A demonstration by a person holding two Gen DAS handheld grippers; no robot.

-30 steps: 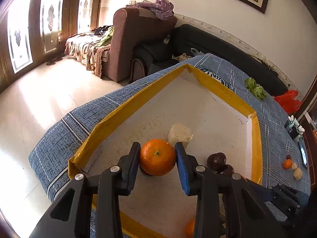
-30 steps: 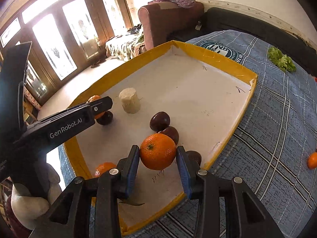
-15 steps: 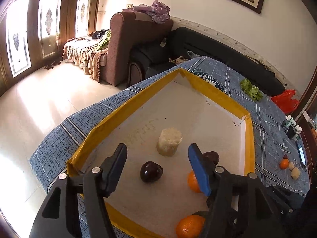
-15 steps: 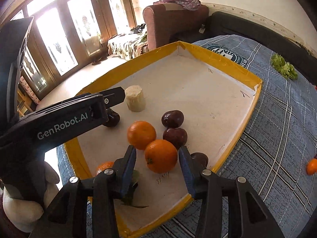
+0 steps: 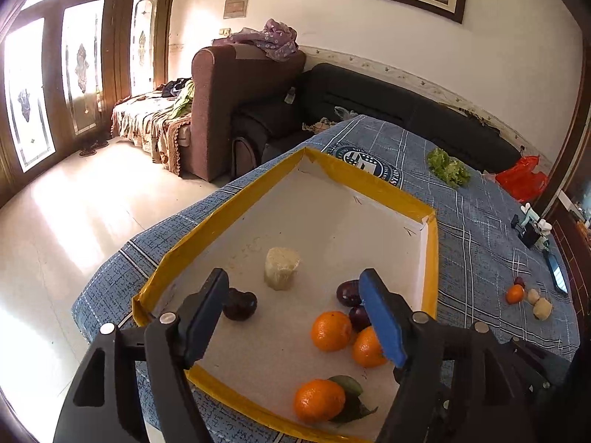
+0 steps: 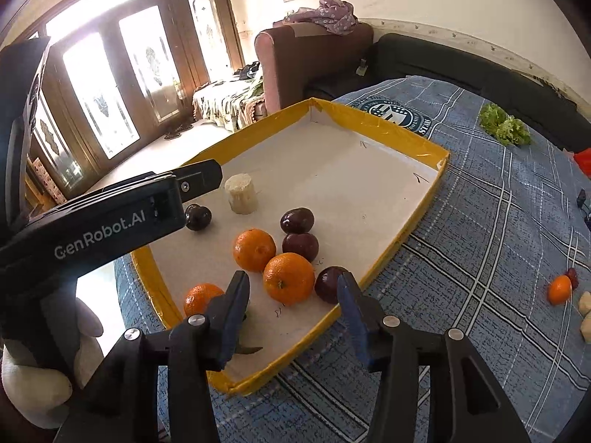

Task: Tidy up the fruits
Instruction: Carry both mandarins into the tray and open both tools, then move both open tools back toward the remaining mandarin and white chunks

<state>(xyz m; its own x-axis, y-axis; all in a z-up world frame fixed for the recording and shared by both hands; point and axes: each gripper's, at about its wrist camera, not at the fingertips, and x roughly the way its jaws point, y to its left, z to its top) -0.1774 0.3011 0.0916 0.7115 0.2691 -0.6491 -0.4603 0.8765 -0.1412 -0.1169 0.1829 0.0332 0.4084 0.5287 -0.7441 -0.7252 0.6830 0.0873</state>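
A yellow-rimmed white tray lies on the blue checked cloth. In it lie three oranges: two side by side and one with a leaf at the near edge. Several dark plums and a pale stub lie near them. My left gripper is open and empty above the tray. My right gripper is open and empty, just back from the nearest orange.
More fruit lies on the cloth at the right: an orange, a plum and pale pieces. A lettuce lies far back. Sofas stand behind the table. The table edge drops off to the left.
Both grippers held an orange a second ago; both opened, left the oranges side by side in the tray, and drew back and up.
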